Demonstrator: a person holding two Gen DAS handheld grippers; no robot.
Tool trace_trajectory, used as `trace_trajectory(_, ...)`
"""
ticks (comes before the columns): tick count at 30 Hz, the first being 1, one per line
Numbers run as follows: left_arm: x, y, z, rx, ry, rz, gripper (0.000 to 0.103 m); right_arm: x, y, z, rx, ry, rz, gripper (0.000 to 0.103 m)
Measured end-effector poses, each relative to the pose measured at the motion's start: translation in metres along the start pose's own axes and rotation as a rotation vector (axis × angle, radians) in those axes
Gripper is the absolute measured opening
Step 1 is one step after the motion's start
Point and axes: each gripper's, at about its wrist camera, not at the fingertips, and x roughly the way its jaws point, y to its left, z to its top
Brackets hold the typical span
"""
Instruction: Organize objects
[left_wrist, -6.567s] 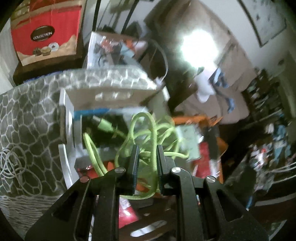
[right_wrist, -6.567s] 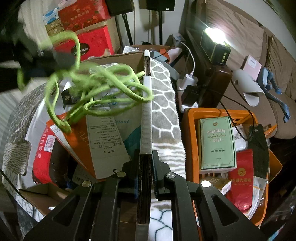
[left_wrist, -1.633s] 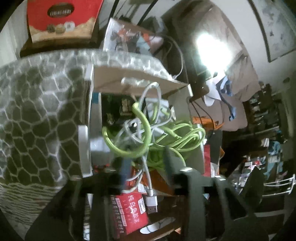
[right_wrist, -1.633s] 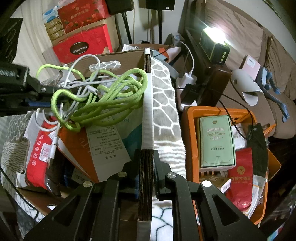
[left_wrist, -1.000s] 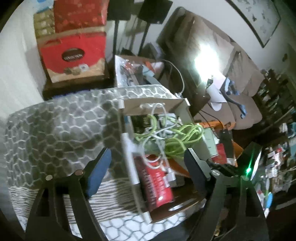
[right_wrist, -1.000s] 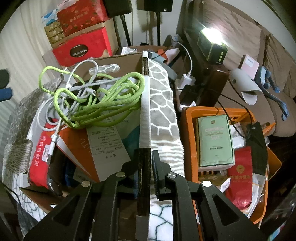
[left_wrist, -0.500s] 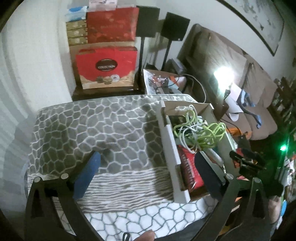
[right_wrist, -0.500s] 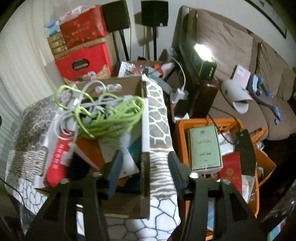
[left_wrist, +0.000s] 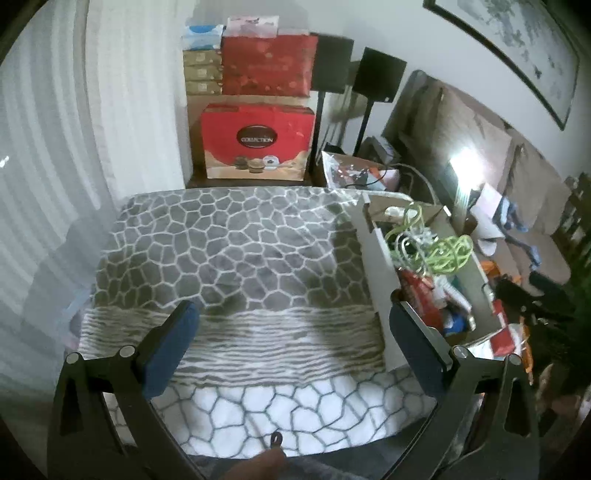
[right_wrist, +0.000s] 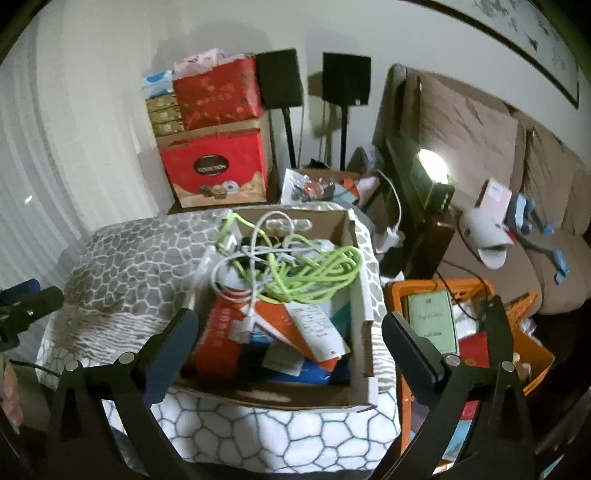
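Note:
A cardboard box (right_wrist: 360, 306) stands on the right part of the grey patterned blanket (left_wrist: 221, 258); it also shows in the left wrist view (left_wrist: 376, 258). A tangle of green and white cables (right_wrist: 295, 266) lies on top of packets inside it, also seen in the left wrist view (left_wrist: 439, 251). My left gripper (left_wrist: 291, 339) is open and empty, held back above the blanket's near edge. My right gripper (right_wrist: 288, 347) is open and empty, held back above the near side of the box.
An orange crate (right_wrist: 532, 339) with a green box (right_wrist: 432, 321) stands right of the table. Red gift boxes (left_wrist: 258, 140) are stacked behind it, with speakers (right_wrist: 314, 77) on stands. A sofa (right_wrist: 480, 147) and a bright lamp (right_wrist: 432, 162) are at the right.
My left gripper let go of the green cable into the box and pulled back. My right gripper let go of the box wall, opened and drew back.

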Motion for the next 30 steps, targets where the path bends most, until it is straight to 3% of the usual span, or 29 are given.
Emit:
trace_trajectory(10,-0.010,0.005,-0.020,-0.019,-0.029,0.037,0.103,-0.012,0.025,-0.017,-0.005,-0.044,-0.010,0.102)
trace_trajectory(30,-0.005,0.019,-0.039,-0.065,-0.025,0.066,0.103,-0.018,0.036,-0.039,0.011,-0.076,-0.007,0.102)
